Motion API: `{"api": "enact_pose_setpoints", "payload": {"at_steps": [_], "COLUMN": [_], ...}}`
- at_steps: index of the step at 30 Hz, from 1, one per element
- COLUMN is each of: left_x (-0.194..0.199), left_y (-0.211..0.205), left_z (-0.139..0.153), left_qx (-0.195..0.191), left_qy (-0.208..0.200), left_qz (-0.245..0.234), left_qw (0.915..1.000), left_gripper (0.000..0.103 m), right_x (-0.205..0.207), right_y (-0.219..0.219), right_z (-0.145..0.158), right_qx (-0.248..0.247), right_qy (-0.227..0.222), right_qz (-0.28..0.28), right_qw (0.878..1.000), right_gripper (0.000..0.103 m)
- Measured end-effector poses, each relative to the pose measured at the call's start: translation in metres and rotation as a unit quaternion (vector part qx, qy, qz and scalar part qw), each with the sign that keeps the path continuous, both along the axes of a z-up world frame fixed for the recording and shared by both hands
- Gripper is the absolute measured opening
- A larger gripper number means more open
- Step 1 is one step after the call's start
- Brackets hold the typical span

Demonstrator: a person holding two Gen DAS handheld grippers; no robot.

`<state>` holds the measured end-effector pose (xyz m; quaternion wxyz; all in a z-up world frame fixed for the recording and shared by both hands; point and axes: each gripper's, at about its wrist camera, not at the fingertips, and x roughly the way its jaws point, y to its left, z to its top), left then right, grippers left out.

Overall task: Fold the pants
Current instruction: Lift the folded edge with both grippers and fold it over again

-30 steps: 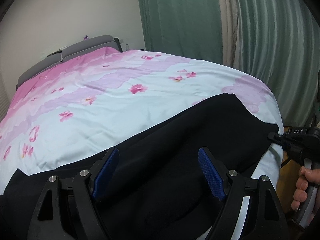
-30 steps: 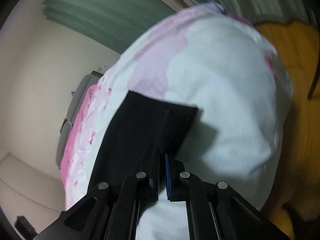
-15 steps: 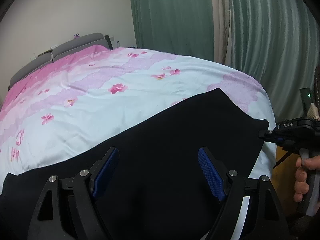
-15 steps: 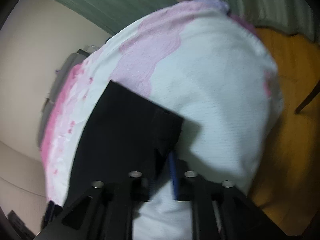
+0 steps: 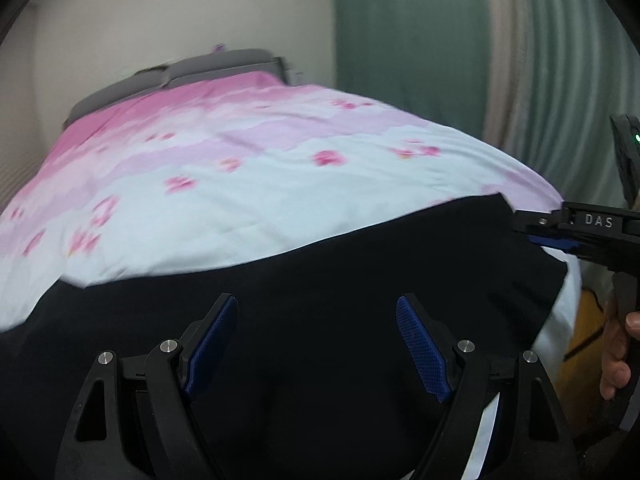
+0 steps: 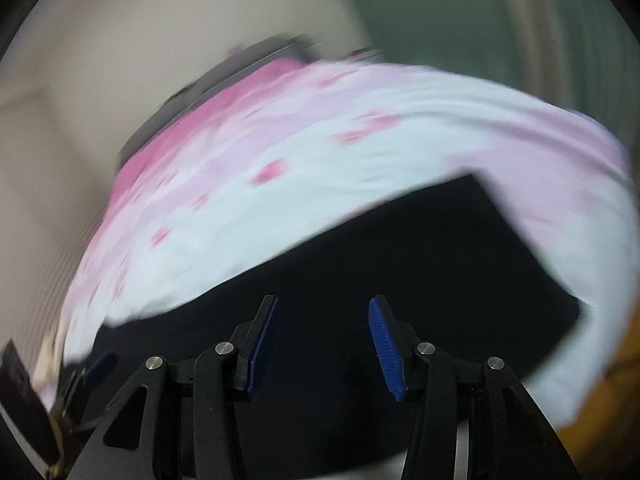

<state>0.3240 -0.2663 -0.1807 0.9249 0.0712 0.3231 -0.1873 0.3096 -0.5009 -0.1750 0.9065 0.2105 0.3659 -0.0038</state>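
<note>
Black pants (image 5: pixel 320 280) lie flat along the near edge of the bed, also in the blurred right wrist view (image 6: pixel 400 256). My left gripper (image 5: pixel 318 348) is open and empty, its blue pads hovering over the pants' middle. My right gripper (image 6: pixel 324 340) is open and empty over the pants. In the left wrist view it (image 5: pixel 536 232) sits at the pants' right corner, held by a hand.
The bed (image 5: pixel 240 184) has a pale blue and pink flowered cover and a grey headboard (image 5: pixel 180 76). Green curtains (image 5: pixel 460 60) hang beyond its right side. Orange wood floor (image 6: pixel 616 400) lies past the bed's right edge.
My right gripper has opened and let go of the pants' corner, then swung round towards the bed. The pants now lie flatter. My left gripper stayed open and shifted slightly.
</note>
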Motion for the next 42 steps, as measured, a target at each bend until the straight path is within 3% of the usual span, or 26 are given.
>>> {"api": "enact_pose_setpoints", "payload": {"at_steps": [2,4,8,12,16,18,25,29,31,35,39,42], "left_x": [0.004,0.011,0.029,0.044,0.050,0.051,0.059,0.063,0.065,0.067,0.065,0.066], "left_y": [0.023,0.048,0.089,0.135,0.179,0.196,0.259,0.282,0.296,0.326,0.345,0.349], "left_z": [-0.001,0.000,0.001,0.004,0.004,0.003,-0.010,-0.009,-0.008,-0.009,-0.012,-0.013], "left_qx": [0.001,0.007,0.008,0.005,0.003,0.003,-0.041,-0.042,-0.041,-0.058,-0.073,-0.084], "left_qy": [0.001,0.001,0.008,0.009,0.007,0.004,0.030,0.025,0.021,0.026,0.033,0.037], "left_qz": [0.029,0.062,0.110,0.154,0.189,0.205,0.256,0.274,0.287,0.312,0.324,0.326], "left_qw": [0.9996,0.9981,0.9938,0.9880,0.9820,0.9787,0.9654,0.9605,0.9567,0.9479,0.9426,0.9407], "left_gripper": [0.082,0.082,0.082,0.082,0.085,0.089,0.089,0.089,0.089,0.089,0.089,0.089], "right_x": [0.021,0.044,0.078,0.101,0.116,0.128,0.187,0.215,0.229,0.256,0.267,0.266], "right_y": [0.025,0.058,0.116,0.176,0.230,0.254,0.346,0.399,0.419,0.435,0.438,0.435], "right_z": [0.005,0.010,0.012,0.007,0.003,0.002,-0.004,-0.015,-0.025,-0.048,-0.066,-0.067], "right_qx": [-0.021,-0.066,-0.101,-0.116,-0.153,-0.146,-0.097,-0.094,-0.081,-0.033,0.045,0.075], "right_qy": [-0.001,-0.006,-0.006,-0.025,-0.019,-0.011,0.033,0.067,0.094,0.157,0.200,0.202], "right_qz": [0.054,0.115,0.212,0.307,0.368,0.397,0.504,0.539,0.549,0.543,0.547,0.552], "right_qw": [0.998,0.991,0.972,0.944,0.917,0.906,0.857,0.834,0.827,0.825,0.811,0.806], "right_gripper": [0.048,0.048,0.048,0.059,0.059,0.059,0.051,0.048,0.045,0.041,0.018,0.012]}}
